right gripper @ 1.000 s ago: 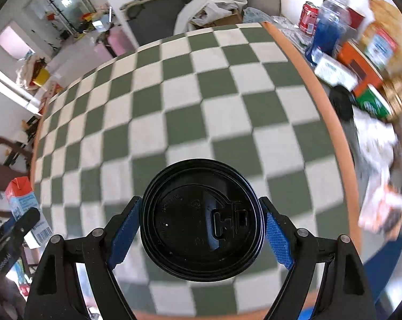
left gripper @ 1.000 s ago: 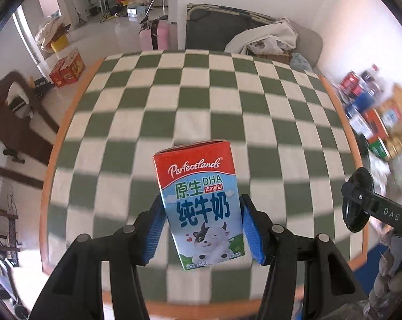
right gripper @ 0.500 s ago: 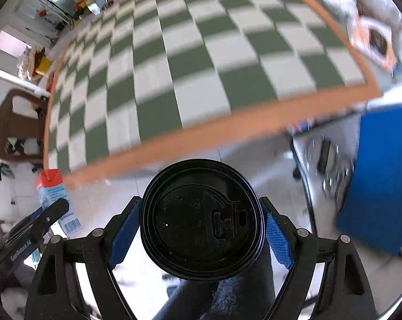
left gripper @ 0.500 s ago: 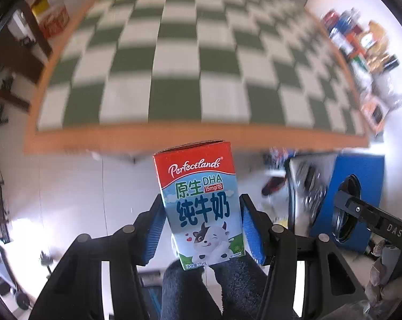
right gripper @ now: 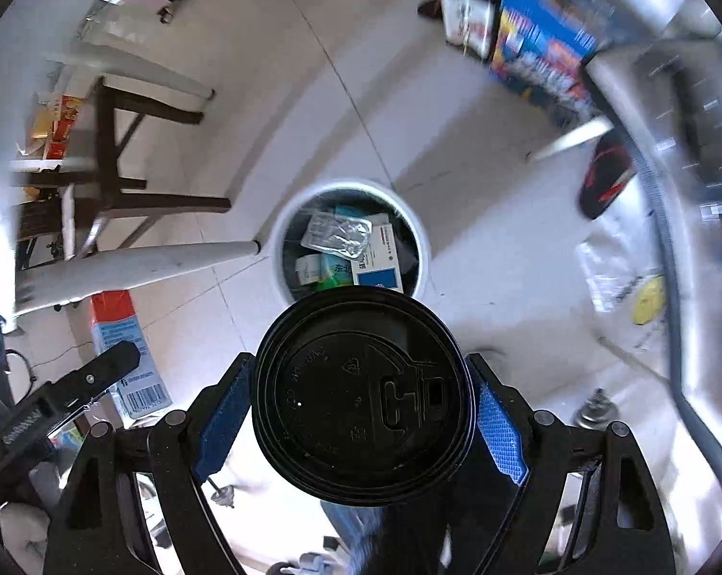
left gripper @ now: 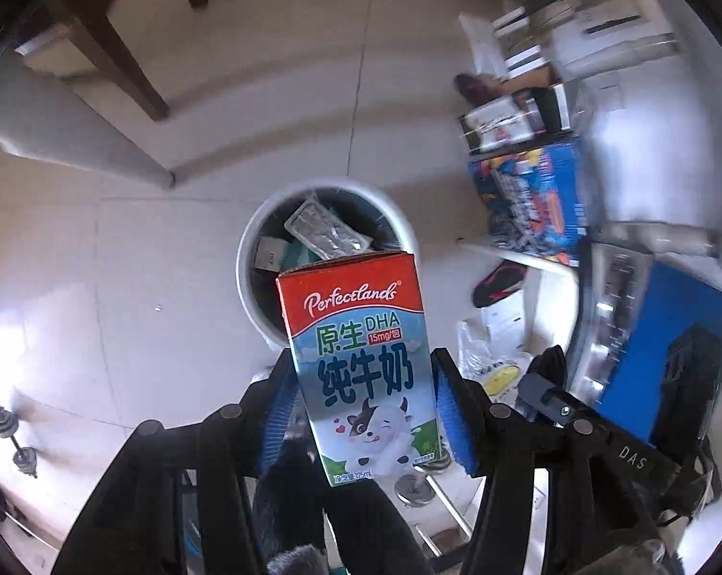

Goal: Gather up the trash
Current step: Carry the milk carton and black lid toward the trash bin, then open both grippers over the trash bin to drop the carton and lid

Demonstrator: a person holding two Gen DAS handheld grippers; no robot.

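Left gripper [left gripper: 361, 412]: clamped on upright milk carton [left gripper: 358, 364].
Right gripper [right gripper: 361, 412]: clamped on lidded black cup [right gripper: 361, 395].
Waste bin [right gripper: 421, 235]: below both, on floor.

Red-and-blue milk carton [left gripper: 361, 373], black cup lid [right gripper: 361, 395], white bin [right gripper: 351, 189]

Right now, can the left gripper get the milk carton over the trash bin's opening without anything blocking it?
Probably yes. The left gripper holds the milk carton above the floor, the white trash bin sits open just ahead, and only bare tile lies between. The table leg stands off to the left.
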